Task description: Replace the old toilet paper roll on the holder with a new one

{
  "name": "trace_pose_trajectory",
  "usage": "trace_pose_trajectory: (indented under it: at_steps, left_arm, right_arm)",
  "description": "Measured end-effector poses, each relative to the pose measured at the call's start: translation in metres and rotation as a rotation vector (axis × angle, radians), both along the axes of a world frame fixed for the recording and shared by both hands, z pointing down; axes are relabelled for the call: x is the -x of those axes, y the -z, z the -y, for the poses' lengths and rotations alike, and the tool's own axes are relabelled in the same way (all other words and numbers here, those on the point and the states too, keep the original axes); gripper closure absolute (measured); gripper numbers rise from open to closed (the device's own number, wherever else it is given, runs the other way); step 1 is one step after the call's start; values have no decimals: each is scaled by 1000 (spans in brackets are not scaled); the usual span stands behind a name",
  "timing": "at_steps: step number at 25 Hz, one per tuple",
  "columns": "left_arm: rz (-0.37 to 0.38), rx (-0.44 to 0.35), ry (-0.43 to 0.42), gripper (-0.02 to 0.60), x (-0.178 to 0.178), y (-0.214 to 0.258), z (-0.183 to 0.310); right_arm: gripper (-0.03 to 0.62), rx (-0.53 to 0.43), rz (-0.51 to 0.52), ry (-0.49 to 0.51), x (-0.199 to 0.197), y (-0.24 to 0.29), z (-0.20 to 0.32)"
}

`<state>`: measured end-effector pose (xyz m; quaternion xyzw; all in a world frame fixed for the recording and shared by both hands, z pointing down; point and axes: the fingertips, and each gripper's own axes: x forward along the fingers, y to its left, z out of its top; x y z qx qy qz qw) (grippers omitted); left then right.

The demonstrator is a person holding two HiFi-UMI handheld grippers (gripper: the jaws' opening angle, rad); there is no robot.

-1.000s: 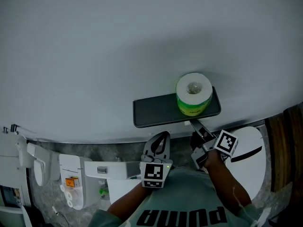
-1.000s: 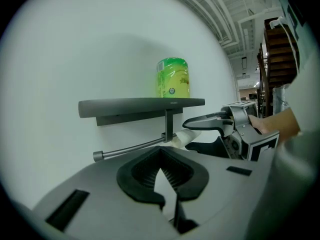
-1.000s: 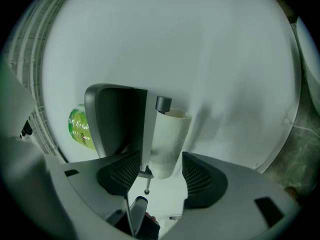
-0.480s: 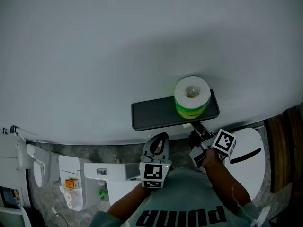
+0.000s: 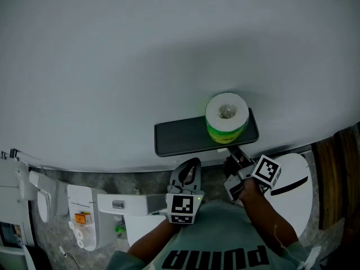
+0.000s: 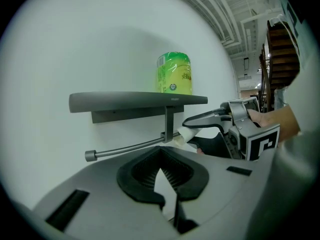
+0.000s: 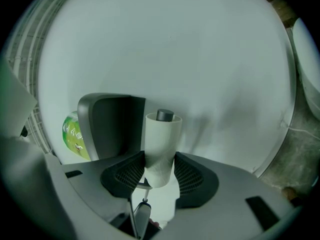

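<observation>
Right gripper view: right claw (image 7: 159, 170) has just been closing and looks clamped on the cardboard tube (image 7: 161, 141) under the shelf (image 7: 110, 129); left claw (image 6: 161, 159) clenched, empty.

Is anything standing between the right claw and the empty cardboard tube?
Nothing visible does. The empty white cardboard tube sits between the right claw's jaws, which have just been closing and press its sides. The left claw hangs shut and empty, apart from it. The green-wrapped roll stands on the dark shelf.

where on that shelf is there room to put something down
The shelf is bare from its left edge to the green-wrapped roll. Its right end is taken by that roll, and the rod beneath is crowded by the empty tube.
</observation>
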<state>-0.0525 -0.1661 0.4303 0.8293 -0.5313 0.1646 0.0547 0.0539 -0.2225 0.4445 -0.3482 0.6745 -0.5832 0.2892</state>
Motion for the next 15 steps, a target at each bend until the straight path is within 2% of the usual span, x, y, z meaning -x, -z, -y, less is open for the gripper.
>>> trace_pose_trajectory:
  at_steps: [15]
  left_arm:
    - [-20,-6,-41,578,-37,1,3]
  right_arm:
    - [402,-8,-14,-42,-43,3,-1]
